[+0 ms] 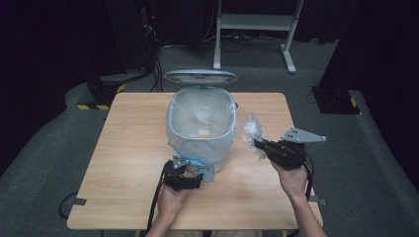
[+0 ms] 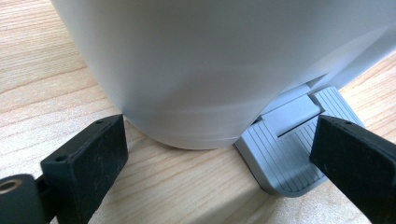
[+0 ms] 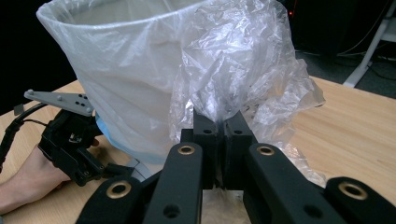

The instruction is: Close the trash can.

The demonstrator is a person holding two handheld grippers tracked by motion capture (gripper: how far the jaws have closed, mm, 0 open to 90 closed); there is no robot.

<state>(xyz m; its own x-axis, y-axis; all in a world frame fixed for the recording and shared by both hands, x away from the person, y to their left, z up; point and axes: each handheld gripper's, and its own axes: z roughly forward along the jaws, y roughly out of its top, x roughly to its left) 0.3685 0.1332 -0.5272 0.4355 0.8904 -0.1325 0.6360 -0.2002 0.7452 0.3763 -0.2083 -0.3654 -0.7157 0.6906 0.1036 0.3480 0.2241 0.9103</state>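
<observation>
Crumpled plastic (image 3: pixel 243 70) is sitting pinched in the closed right gripper (image 3: pixel 217 128) beside the lined bin (image 1: pixel 200 123), while the open left gripper (image 2: pixel 219 154) is pressing its pedal (image 2: pixel 285 154), awaiting the drop.

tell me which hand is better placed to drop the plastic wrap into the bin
Right. The right gripper is already shut on the plastic wrap, just beside the open bin. The left gripper is open, low at the pedal, probably holding the lid up.
</observation>
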